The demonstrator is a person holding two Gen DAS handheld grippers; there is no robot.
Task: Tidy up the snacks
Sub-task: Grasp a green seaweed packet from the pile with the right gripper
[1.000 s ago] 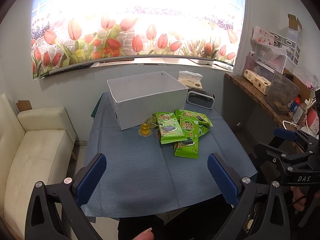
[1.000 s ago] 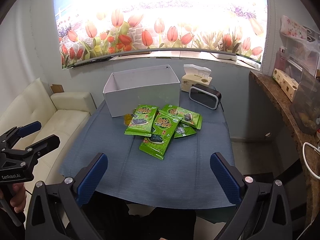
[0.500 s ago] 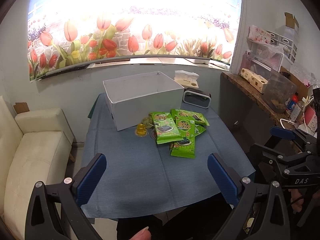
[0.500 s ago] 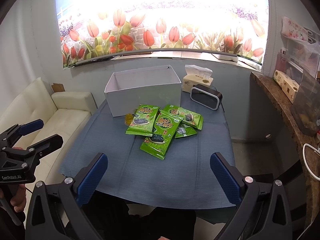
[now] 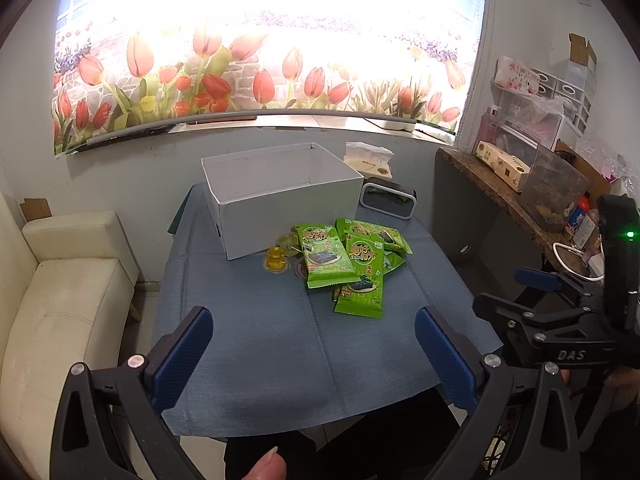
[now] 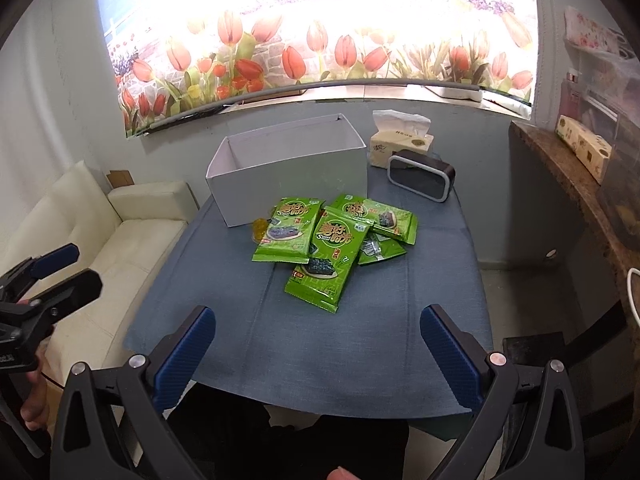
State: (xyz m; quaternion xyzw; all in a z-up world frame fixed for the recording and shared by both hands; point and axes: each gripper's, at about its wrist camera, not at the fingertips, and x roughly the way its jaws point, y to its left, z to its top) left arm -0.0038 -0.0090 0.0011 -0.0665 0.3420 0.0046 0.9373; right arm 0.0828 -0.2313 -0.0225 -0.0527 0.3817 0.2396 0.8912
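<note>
Several green seaweed snack packets [image 5: 348, 264] [image 6: 328, 240] lie in a loose pile mid-table, with small yellow jelly cups [image 5: 275, 261] [image 6: 260, 227] at their left. An open white box [image 5: 280, 192] [image 6: 292, 168] stands behind them, seemingly empty. My left gripper [image 5: 314, 354] is open and empty above the table's near edge. My right gripper [image 6: 316, 350] is open and empty, also at the near edge. Each gripper shows in the other's view: the right one [image 5: 536, 292], the left one [image 6: 56, 268].
The table has a blue cloth [image 5: 280, 344] [image 6: 372, 320]. A black clock [image 6: 420, 176] and a tissue box [image 6: 400, 140] stand behind the pile at right. A cream sofa [image 5: 60, 300] is at left; a cluttered wooden shelf [image 5: 520, 192] at right.
Both grippers have drifted slightly; the left view shifted a little so the table sits more to the left. Nothing on the table has moved.
</note>
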